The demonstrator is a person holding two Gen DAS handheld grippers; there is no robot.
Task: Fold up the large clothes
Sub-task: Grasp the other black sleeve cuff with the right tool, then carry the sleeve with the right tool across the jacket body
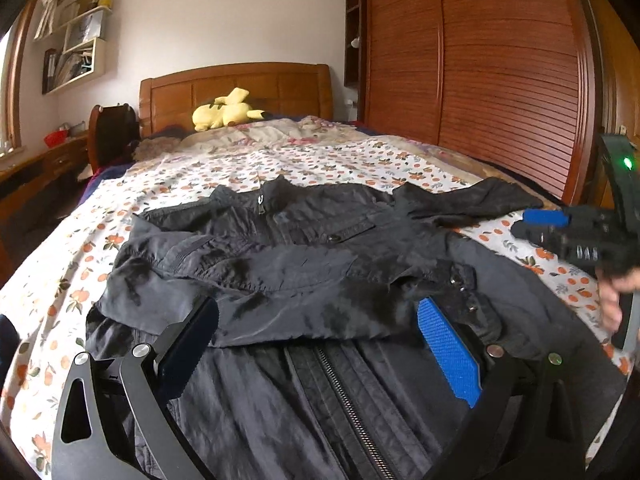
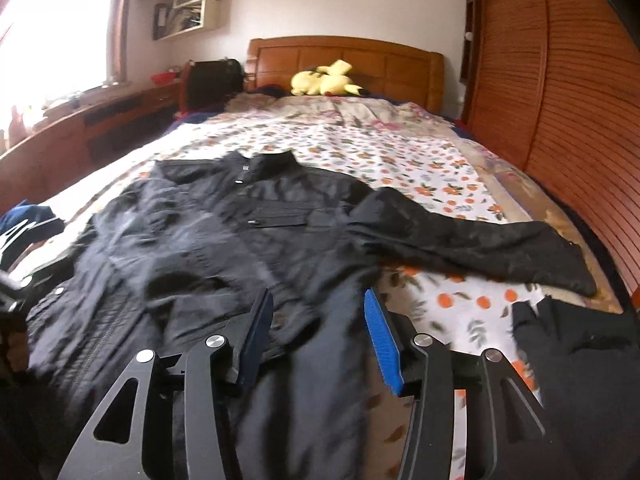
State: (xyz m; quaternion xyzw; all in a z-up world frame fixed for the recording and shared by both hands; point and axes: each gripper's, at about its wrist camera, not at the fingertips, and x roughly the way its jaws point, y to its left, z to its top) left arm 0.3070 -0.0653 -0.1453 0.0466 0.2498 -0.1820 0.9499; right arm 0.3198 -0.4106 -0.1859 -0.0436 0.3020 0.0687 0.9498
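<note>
Floral bed (image 1: 360,152), black jacket (image 1: 280,248) beneath both wide-open, empty claws (image 1: 316,344).

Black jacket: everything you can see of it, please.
The black jacket lies front up on the floral bedsheet, collar toward the headboard. Thin, wrinkled fabric; zipped front, stand collar, a chest pocket, snaps. One sleeve stretches out over the sheet; the other is folded across the chest. Both open tongs hover over it, gripping nothing.

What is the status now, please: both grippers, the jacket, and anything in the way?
Left gripper open over jacket. Right gripper open, empty. One sleeve folded across front, other sleeve spread on bedsheet. Nothing blocking.
</note>
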